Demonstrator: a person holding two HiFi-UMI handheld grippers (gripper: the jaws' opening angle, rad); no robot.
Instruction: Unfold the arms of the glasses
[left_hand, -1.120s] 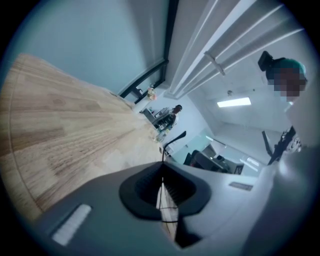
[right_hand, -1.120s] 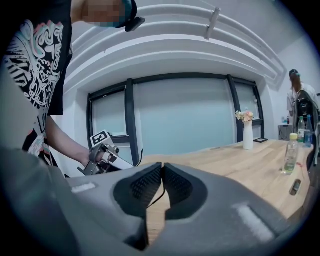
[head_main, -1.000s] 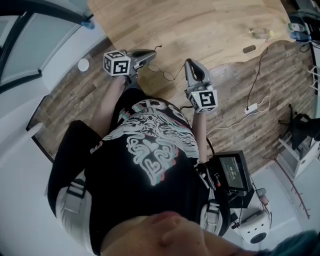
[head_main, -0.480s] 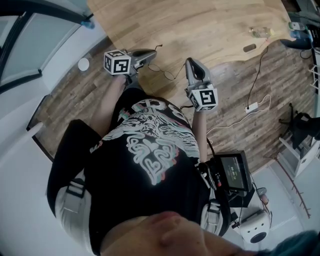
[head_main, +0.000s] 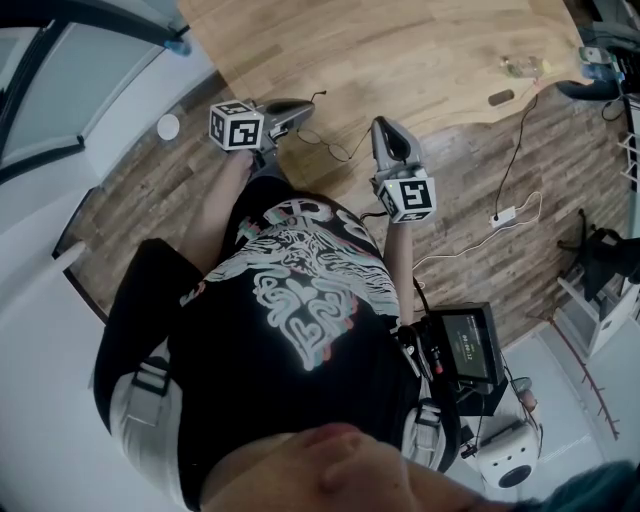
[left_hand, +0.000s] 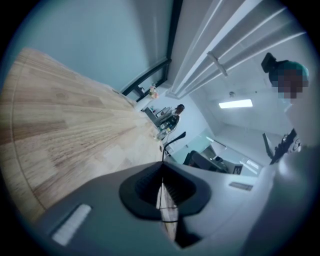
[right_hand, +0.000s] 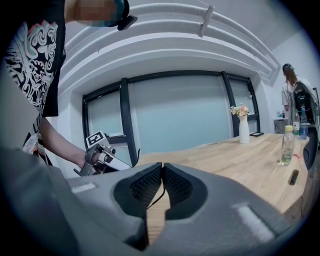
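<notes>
Nearest the head camera, the person's black printed T-shirt (head_main: 300, 300) fills the lower frame, with a small screen unit (head_main: 462, 345) at the hip above the plank floor (head_main: 150, 200). Just beyond the torso, at the near edge of the wooden table (head_main: 400, 50), both grippers point away from the body. They converge on the glasses (head_main: 335, 150), a thin dark wire frame spanning the gap between their tips; whether it touches the tabletop cannot be told.

Left gripper (head_main: 305, 105): jaws pressed together on a slender wire part of the glasses. One dark arm end projects past the tips in the left gripper view.

Right gripper (head_main: 380, 126): jaws closed to a narrow slit, pinching another thin wire of the frame. The wire curves down between the pads in the right gripper view.

On the floor lie a white cable with adapter (head_main: 503, 216), right of the grippers, and a white disc (head_main: 168, 127), left of them.

Farther along the table, a small dark object (right_hand: 293, 177) and a clear bottle (right_hand: 286, 145) sit near its right edge; farther still stands a white vase of flowers (right_hand: 243, 127). At the back are dark-framed windows (right_hand: 175, 115) and a standing person (right_hand: 290, 87).
</notes>
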